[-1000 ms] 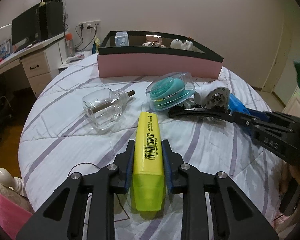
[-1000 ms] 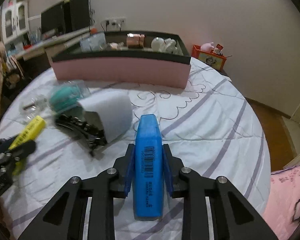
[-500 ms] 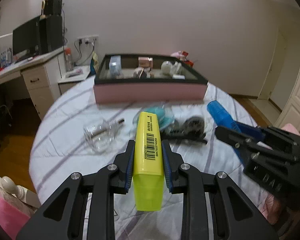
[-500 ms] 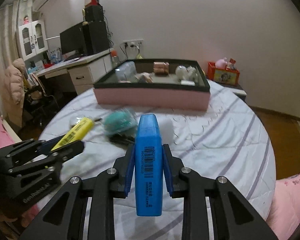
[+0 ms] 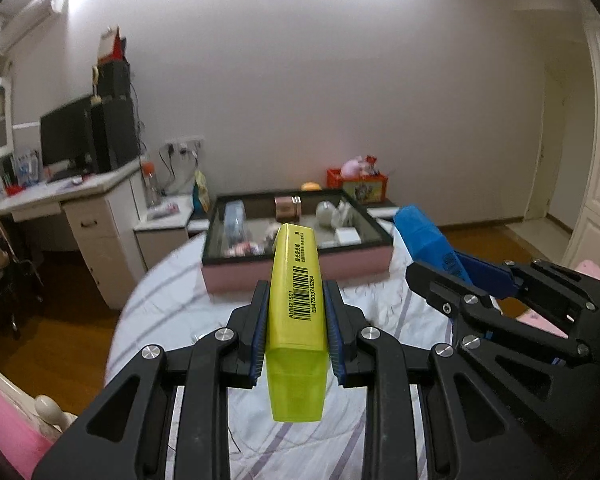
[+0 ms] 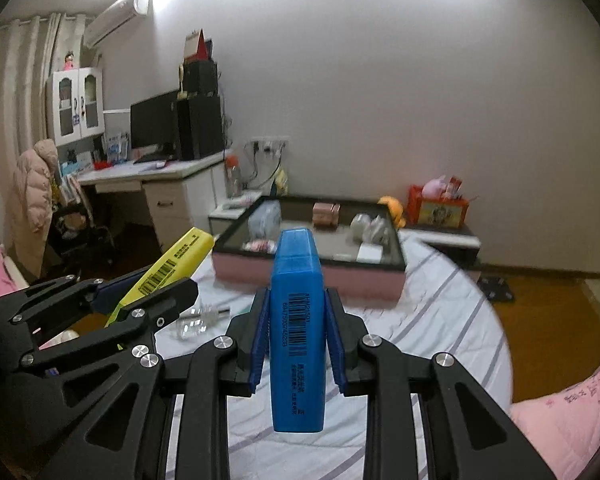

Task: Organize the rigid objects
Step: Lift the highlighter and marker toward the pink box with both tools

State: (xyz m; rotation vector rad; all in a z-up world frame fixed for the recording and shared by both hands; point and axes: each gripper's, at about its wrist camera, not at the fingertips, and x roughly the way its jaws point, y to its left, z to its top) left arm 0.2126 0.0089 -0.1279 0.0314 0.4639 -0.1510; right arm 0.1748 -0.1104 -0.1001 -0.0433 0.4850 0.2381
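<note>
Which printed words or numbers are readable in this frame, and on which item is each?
"AHM21501" and "6947503745264": yellow highlighter, beside its barcode.
"AHM21501", partly legible: blue highlighter, by its barcode; the number below looks like "69475037452…", last digits unsure.
Small characters on both highlighters: too small.
Red box: picture only, unreadable.

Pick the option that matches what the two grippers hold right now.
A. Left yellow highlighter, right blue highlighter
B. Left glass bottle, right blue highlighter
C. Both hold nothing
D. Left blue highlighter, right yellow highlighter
A: the left gripper is clamped on the yellow highlighter, and the right gripper is clamped on the blue highlighter.
</note>
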